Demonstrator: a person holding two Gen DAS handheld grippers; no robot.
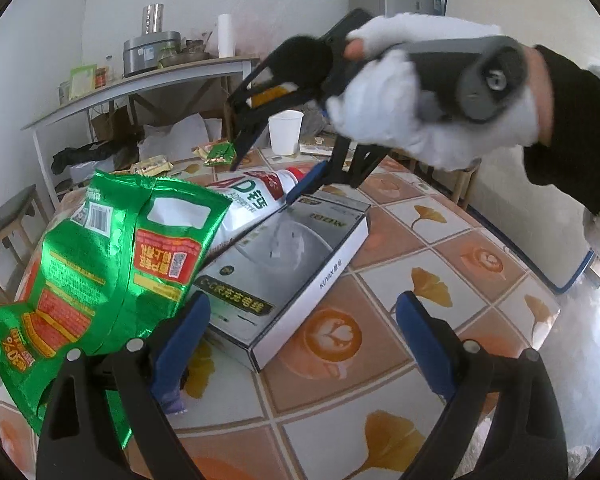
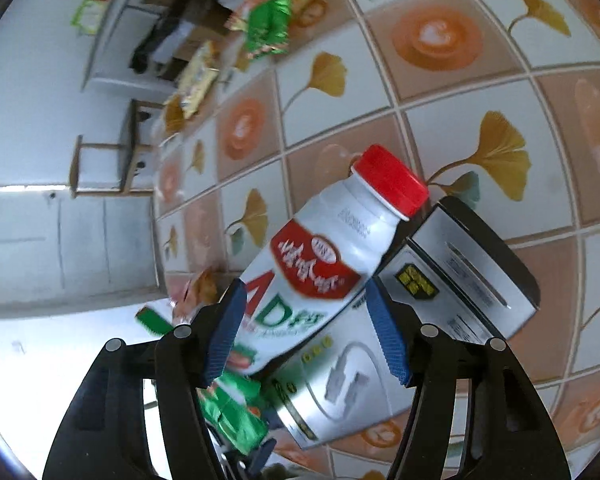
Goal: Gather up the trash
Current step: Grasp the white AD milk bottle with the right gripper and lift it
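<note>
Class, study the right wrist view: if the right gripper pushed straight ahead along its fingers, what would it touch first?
Most likely the white bottle with the red cap: its body already lies between the open right gripper fingers, resting against the grey box. Exact depth is unclear.

I see bright, even daylight, glare on the green foil bag (image 1: 100, 264), motion blur in my right view, fisheye-bent edges.

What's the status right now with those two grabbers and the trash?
Left hand-held gripper open, empty. Right hand-held gripper straddling the white plastic bottle with red cap, grip unconfirmed. Bottle leans on grey cardboard box; crinkled green foil bag alongside.
</note>
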